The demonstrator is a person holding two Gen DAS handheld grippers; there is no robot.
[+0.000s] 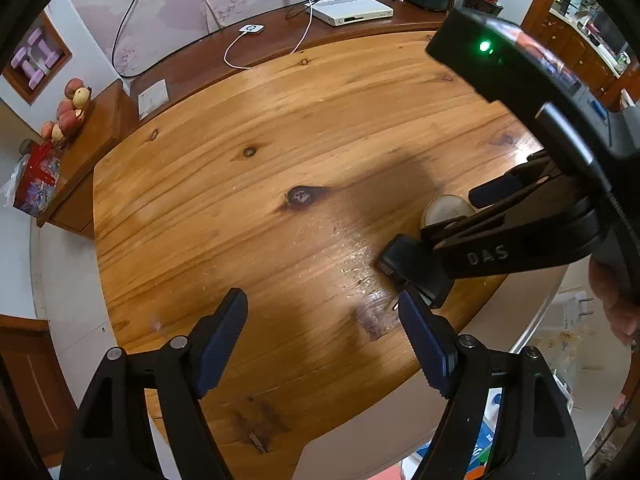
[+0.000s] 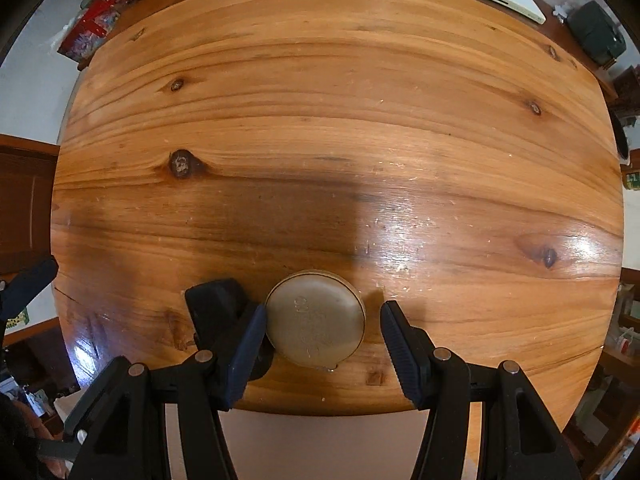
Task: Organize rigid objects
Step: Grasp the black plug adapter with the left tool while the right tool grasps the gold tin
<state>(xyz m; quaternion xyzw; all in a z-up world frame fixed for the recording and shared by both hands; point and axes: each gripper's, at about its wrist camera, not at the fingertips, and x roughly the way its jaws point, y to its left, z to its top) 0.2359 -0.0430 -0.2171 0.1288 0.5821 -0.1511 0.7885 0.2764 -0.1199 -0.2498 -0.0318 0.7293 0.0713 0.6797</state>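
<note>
Reach-in stage for the first pick, judging by how things lie. Right claw point(image 2: 322, 344) pointing nearly straight down over the near edge of the wooden counter point(image 2: 320, 120), jaws partly open and straddling a round tan tin point(image 2: 316, 318). Left pad touching or very nearly touching the tin's side; right pad clearly apart from it, a strip of bare wood showing between. Nothing gripped yet. Tin lying flat on the counter, lid up, faint embossed lettering on top, too worn to read.

Just left of the tin, a black plug adapter point(image 2: 216, 308), partly hidden behind the right claw's left finger. Same adapter seen in the left wrist view point(image 1: 404, 264), resting near the counter's edge beside the tin point(image 1: 444, 210).

Left claw point(image 1: 324, 336) hanging wide open above bare wood, empty, its right fingertip close to the adapter but not on it.

Next move, as a judgement: shift slightly toward the right pad's side to centre the tin, lower until both pads face the rim, then close. Risk: the left finger nudging the adapter, or the smooth round wall slipping out sideways under an off-centre squeeze.
</note>
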